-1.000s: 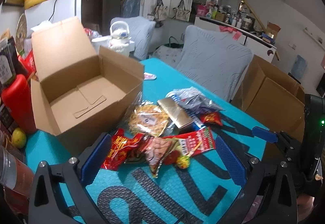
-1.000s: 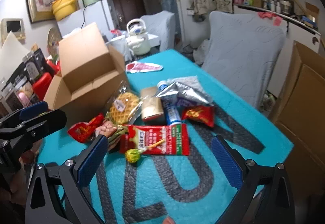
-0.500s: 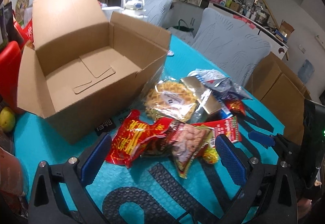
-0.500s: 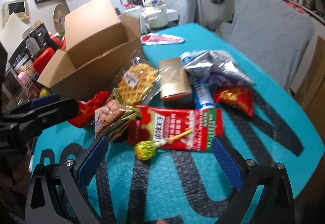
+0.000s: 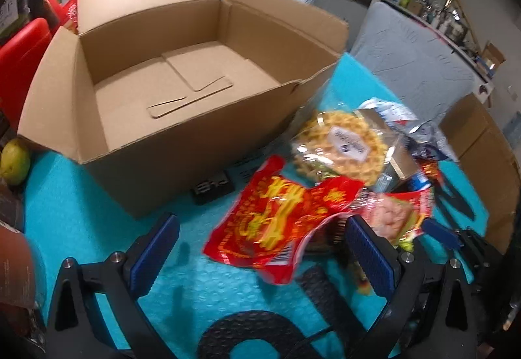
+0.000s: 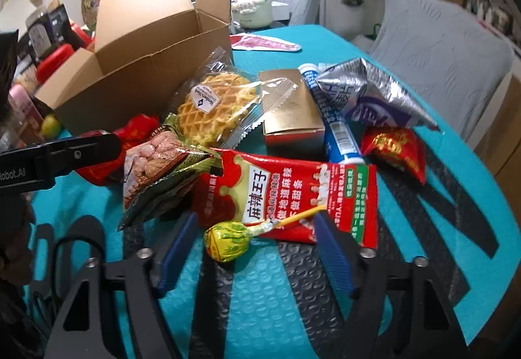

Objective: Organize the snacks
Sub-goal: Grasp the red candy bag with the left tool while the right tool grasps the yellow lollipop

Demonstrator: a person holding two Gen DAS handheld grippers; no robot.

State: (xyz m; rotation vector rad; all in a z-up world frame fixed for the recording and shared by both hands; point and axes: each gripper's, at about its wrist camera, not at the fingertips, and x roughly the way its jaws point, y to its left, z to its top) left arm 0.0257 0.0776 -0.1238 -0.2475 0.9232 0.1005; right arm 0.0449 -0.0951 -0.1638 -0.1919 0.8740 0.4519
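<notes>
**Now: both grippers low over the snack heap beside the box**

Just beside the box, against its right wall, the snacks lie heaped on the teal bubble-textured mat. Open cardboard, flaps up, its floor is bare and its top stands clear for entry.

The left gripper has its jaws spread wide with nothing clamped; a glossy red bag lies between its blue ribbed pads, its lower edge crumpled. Bare mat lies between that bag and the box's near wall.

The right gripper is closing its jaws around a lollipop, round, in yellow-green wrap, with a thin stick; the pads stand apart from it. The stick rests on a flat red pouch.

Farther from the box lie a gold carton and a crinkled silver bag; a waffle pack touches the box.
</notes>
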